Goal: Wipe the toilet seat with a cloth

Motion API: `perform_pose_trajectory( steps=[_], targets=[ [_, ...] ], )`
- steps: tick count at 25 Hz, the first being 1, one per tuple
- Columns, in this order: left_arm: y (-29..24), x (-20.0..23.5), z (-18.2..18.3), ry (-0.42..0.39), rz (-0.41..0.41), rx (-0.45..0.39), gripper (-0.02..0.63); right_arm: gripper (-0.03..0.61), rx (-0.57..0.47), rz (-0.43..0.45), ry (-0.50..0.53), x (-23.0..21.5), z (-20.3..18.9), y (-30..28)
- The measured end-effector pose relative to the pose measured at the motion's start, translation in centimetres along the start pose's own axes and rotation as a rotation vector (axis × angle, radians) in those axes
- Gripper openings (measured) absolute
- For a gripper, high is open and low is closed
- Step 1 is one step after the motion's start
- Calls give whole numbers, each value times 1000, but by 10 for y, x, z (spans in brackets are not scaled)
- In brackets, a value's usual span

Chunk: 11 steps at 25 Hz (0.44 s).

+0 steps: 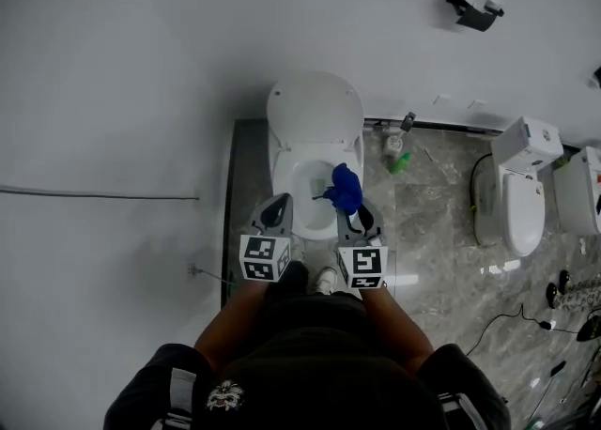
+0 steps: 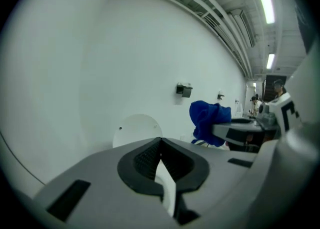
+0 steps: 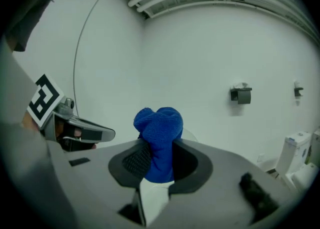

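Observation:
A white toilet [image 1: 315, 158] stands against the wall, its lid [image 1: 315, 109] raised and its seat [image 1: 282, 175] ringing the open bowl. My right gripper [image 1: 351, 205] hovers over the bowl's right side, shut on a bunched blue cloth [image 1: 346, 188] that sticks up between the jaws [image 3: 159, 143]. My left gripper [image 1: 281, 198] is held over the seat's near left part, shut with nothing in it [image 2: 160, 140]. In the left gripper view the blue cloth [image 2: 207, 120] and the raised lid [image 2: 136, 128] show ahead.
A second toilet [image 1: 519, 189] stands to the right on the marble floor. A spray bottle [image 1: 401, 163] and a small container [image 1: 392, 145] sit by the wall. A paper holder [image 1: 472, 3] hangs on the wall. Cables [image 1: 512, 315] trail at the lower right. My feet [image 1: 324, 279] stand before the toilet.

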<state>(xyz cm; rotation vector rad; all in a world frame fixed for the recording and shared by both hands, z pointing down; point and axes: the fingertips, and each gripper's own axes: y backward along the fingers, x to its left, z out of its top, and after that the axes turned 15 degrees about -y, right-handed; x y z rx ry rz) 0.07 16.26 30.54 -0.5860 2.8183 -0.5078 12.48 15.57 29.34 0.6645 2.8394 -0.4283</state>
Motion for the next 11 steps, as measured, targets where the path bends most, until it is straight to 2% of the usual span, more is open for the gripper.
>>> perform_pose_trajectory(
  steps=[6, 11],
  targets=[
    [4, -18, 41, -65, -1, -63, 9, 91, -65, 6, 12, 1, 29, 11],
    [8, -24, 52, -95, -9, -72, 9, 91, -92, 1, 17, 2, 40, 19]
  ],
)
